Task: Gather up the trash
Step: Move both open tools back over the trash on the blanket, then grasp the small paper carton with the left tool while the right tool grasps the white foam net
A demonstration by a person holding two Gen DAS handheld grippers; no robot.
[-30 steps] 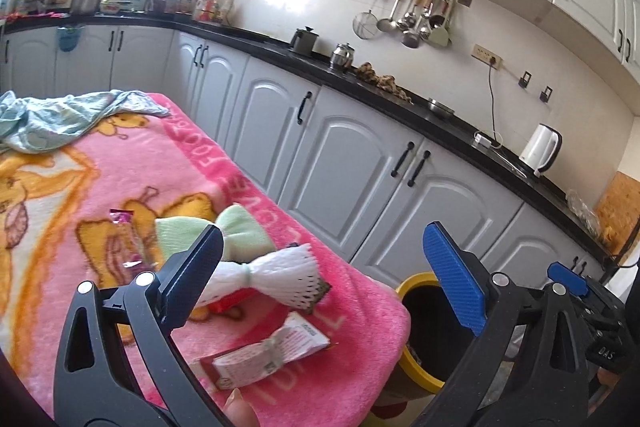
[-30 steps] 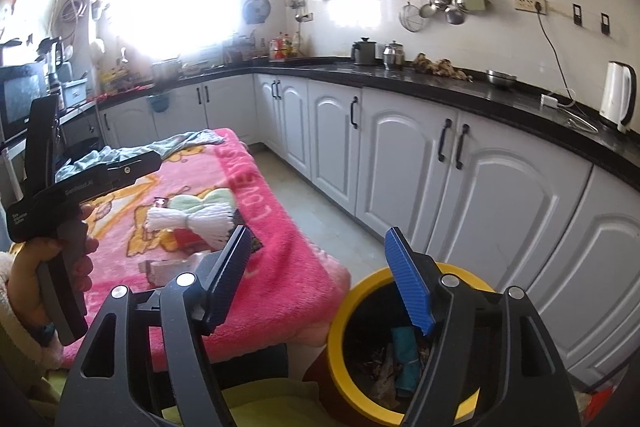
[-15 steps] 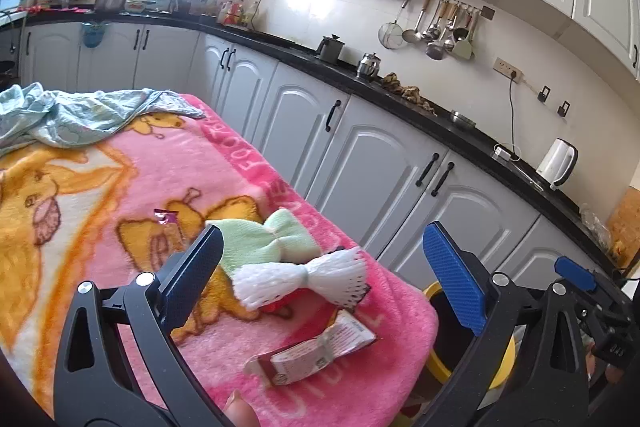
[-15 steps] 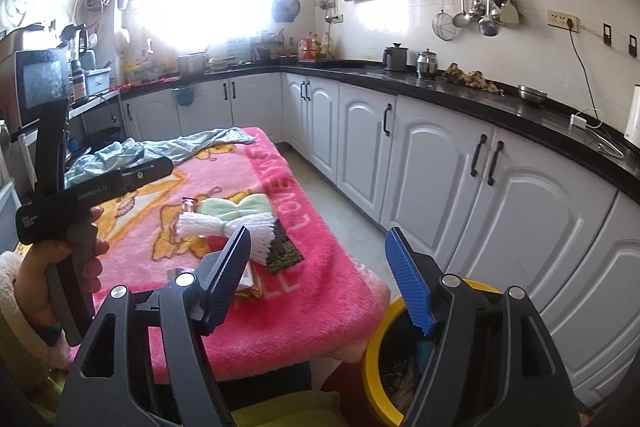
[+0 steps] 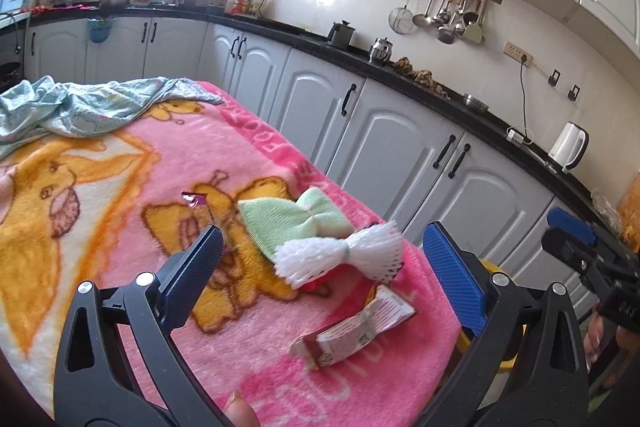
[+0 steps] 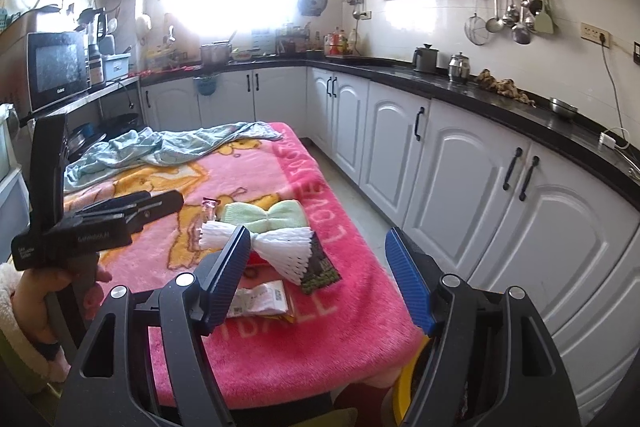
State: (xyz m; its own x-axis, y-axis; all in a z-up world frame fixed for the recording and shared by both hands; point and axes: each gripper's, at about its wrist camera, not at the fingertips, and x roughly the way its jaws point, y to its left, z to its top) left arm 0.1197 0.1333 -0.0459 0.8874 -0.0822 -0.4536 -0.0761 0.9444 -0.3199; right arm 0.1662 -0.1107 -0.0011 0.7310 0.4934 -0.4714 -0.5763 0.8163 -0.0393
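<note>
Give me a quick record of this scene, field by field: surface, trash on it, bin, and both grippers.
surface: pink blanket on the table
trash: white foam net, green foam net, flat wrapper, small pink wrapper
bin: yellow bin at the table's near corner
left gripper: open, empty
right gripper: open, empty

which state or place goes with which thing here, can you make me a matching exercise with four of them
Things:
1. white foam net
2. green foam net
3. yellow trash bin
4. left gripper

Descriptions:
a. on the floor at the table's corner
b. jaws open, nothing between them
c. farther along the pink blanket
d. lying on a red wrapper

Pairs: 1-d, 2-c, 3-a, 4-b
</note>
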